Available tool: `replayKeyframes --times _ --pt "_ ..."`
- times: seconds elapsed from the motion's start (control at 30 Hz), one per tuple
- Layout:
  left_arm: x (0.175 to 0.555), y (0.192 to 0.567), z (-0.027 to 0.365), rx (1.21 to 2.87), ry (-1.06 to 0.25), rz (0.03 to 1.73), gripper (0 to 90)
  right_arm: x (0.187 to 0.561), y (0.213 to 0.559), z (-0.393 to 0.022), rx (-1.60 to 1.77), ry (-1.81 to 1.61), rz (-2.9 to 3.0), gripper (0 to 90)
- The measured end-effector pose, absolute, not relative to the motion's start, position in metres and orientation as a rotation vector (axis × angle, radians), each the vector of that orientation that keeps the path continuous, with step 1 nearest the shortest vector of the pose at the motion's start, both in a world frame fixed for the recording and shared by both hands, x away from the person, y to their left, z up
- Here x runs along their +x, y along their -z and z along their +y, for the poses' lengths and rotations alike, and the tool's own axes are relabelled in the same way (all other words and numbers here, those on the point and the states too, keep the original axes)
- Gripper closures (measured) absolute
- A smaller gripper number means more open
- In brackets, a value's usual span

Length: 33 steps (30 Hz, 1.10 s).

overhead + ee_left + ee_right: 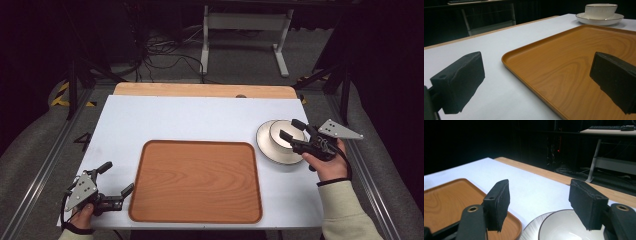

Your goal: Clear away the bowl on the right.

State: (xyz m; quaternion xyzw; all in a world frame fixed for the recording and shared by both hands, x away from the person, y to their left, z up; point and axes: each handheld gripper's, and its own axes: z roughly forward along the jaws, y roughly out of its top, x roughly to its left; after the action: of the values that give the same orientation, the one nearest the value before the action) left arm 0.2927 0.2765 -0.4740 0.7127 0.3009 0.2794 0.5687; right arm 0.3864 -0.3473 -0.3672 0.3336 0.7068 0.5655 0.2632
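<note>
White bowl point(286, 133) under right hand-held gripper point(290, 128), jaws spread, nothing pinched.

1. A lab or recording studio, dim around a lit table point(200, 115) covered with a white sheet.
2. Metal frame rails point(35, 165) flank the table.
3. Loose cables point(160, 52) lie on grey carpet.
4. A desk frame point(245, 30) stands behind.

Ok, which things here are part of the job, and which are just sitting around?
In the job:
right gripper, jaws open over the bowl
bowl
saucer beneath it

Sitting around:
wooden tray
left gripper, open, beside the tray
white table frame behind
</note>
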Motion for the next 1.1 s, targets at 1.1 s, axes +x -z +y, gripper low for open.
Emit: replayKeyframes --times 1.1 --pt "0.293 0.474 0.276 1.674 -0.655 0.708 0.3 0.415 0.394 -0.337 0.981 -1.103 2.334 46.1"
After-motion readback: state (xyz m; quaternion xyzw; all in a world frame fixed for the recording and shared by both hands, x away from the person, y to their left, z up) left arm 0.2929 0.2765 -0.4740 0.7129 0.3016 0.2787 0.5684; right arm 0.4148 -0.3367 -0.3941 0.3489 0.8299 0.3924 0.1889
